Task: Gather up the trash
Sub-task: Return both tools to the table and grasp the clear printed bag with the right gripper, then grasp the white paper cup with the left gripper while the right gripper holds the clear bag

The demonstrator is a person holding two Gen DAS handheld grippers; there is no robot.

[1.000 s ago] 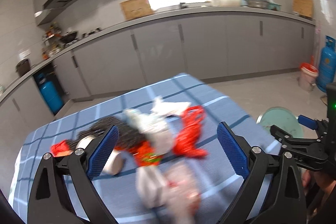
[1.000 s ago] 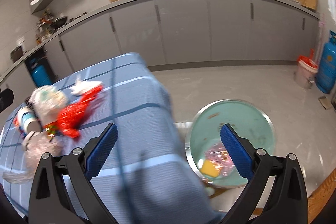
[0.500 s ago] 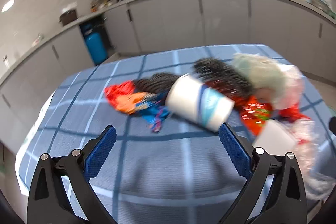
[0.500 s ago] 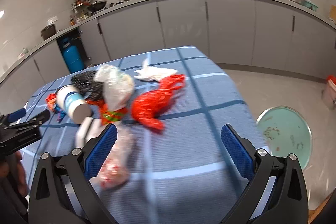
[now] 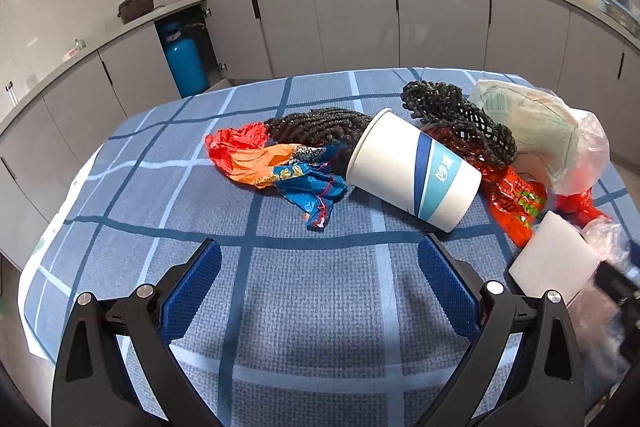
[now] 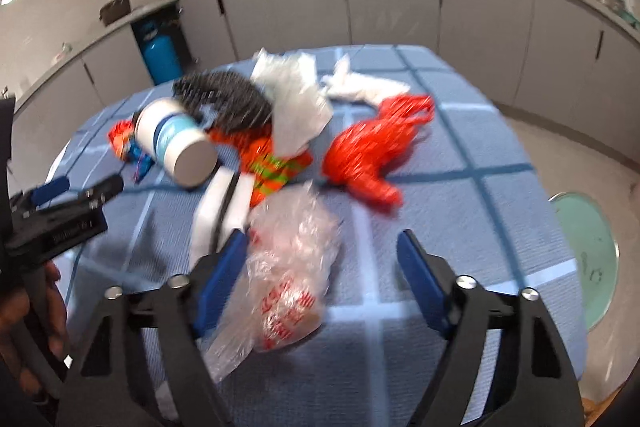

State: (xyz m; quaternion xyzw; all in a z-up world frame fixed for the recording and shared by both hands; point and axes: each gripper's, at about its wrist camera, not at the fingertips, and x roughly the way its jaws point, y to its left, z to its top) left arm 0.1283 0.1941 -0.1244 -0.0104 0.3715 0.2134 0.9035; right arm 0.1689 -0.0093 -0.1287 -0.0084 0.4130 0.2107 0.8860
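Observation:
Trash lies on a blue checked tablecloth. A white and blue paper cup lies on its side, also in the right wrist view. Beside it are an orange and blue wrapper, black netting, a red snack packet, a white block and a white bag. A clear plastic bag with red print lies between my right gripper's open fingers. A red net bag lies beyond it. My left gripper is open and empty, short of the cup.
A green basin stands on the floor to the right of the table. Grey kitchen cabinets run behind, with a blue gas cylinder at the left. A white tissue lies at the table's far side.
Both grippers have swung left from the basin side toward the trash pile and come closer. The right gripper now has the clear plastic bag between its open fingers.

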